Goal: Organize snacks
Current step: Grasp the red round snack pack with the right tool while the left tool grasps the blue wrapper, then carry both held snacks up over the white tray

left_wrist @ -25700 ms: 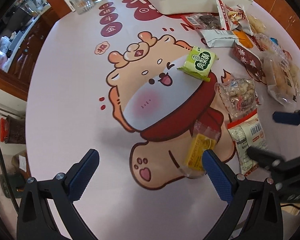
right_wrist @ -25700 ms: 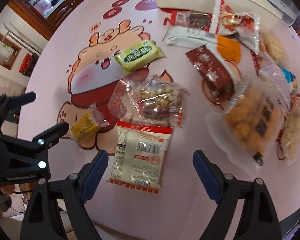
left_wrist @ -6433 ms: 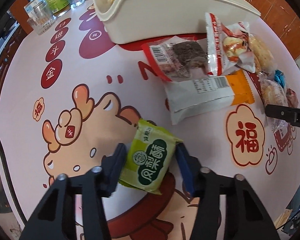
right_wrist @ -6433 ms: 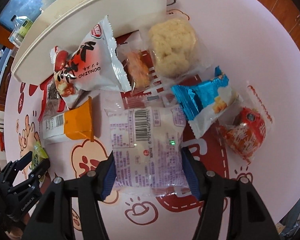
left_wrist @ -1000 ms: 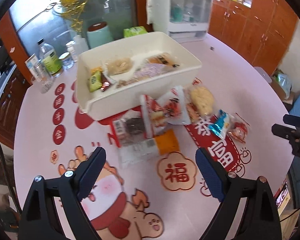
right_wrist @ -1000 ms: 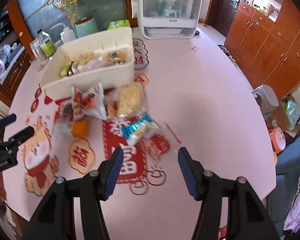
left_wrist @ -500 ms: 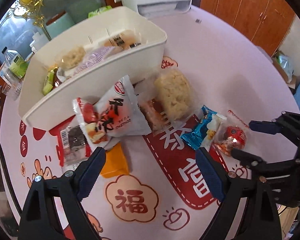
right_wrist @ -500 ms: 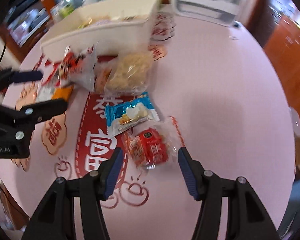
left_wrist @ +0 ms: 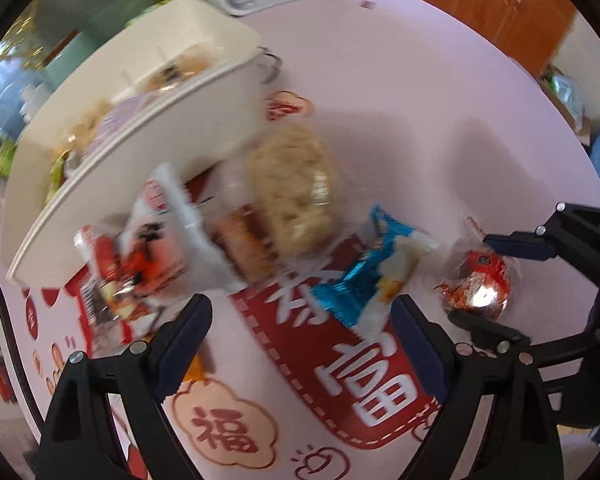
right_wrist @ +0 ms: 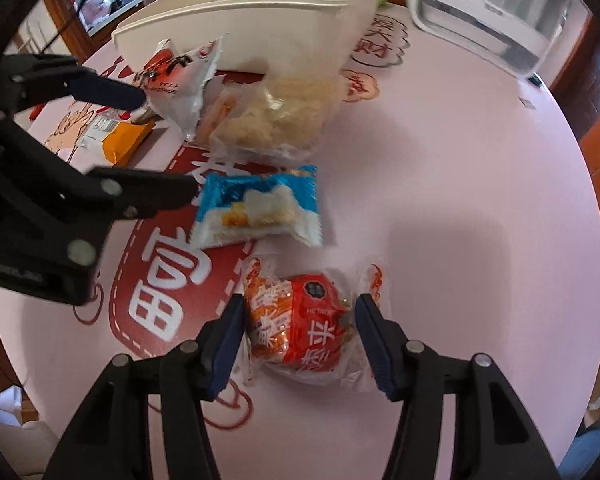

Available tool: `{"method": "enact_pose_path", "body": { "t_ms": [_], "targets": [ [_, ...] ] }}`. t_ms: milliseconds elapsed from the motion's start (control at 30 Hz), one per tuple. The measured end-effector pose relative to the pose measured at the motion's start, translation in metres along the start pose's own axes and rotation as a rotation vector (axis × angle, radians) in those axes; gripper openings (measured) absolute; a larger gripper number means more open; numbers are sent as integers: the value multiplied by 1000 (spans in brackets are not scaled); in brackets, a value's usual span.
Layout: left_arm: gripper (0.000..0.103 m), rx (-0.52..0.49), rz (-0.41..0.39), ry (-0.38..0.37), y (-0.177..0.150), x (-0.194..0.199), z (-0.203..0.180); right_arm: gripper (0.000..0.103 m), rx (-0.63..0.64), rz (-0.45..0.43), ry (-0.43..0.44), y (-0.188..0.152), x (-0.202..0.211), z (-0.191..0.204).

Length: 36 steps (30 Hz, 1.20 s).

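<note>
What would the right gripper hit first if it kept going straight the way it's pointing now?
Most likely the red snack packet, which already lies between the right gripper's open fingers, with the table under it.

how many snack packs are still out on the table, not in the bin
6 visible, maybe more hidden: red pack between right gripper fingers, blue pack, rice cake, small orange pack, white-red pack, orange-white pack.

Loose snack packets beside a white bin

Red packet lies flat nearest; blue-and-white packet just beyond; clear rice-cake bag and red-white pouch against the part-filled bin.
</note>
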State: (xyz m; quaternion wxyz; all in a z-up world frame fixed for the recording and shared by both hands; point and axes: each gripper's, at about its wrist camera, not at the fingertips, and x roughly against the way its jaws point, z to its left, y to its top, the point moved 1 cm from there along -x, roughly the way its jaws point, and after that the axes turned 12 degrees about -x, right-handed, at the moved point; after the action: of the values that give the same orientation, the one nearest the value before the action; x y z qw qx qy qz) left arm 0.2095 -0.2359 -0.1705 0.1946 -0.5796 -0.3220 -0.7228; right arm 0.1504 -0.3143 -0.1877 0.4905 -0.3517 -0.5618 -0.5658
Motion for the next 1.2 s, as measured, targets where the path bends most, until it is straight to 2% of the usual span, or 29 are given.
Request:
{"method": "enact_pose_path", "body": {
  "t_ms": [133,167,233,300,333,467,567,667,900,1067,1200],
  "targets": [
    [90,-68,33,-5,15,-16,-18,55,-63,14,29,-1,8,-26],
    [87,-78,40,-12,18,-19,-21,55,-75,17,35,-3,9,-31],
    [79,-93,62,-23,24,-28,-26,55,-96,21,44,-6,11,-39],
    [67,-96,82,-39,29,-35,-29,55,-115,20,53,-9,13,-45],
    [65,-93,90,-51,32,-39,-30,55,-124,18,56,-10,14,-48],
    [50,-52,80,-117,40,-41,-24,55,-156,14,76,-13,14,-55],
    [33,-59,70,-113,41,-39,-27,55,-163,6,78,-14,14,-56],
    [31,-51,60,-81,35,-33,-37,55,-165,-5,70,-16,15,-55],
    [28,92,17,-66,-11,-5,-35,54,-229,-3,78,-26,22,-54],
    [28,157,-18,-23,-50,23,-12,54,-262,4,93,-32,28,-40],
    [28,216,-58,4,-80,48,25,54,-267,-7,106,-26,36,-17]
  ]
}}
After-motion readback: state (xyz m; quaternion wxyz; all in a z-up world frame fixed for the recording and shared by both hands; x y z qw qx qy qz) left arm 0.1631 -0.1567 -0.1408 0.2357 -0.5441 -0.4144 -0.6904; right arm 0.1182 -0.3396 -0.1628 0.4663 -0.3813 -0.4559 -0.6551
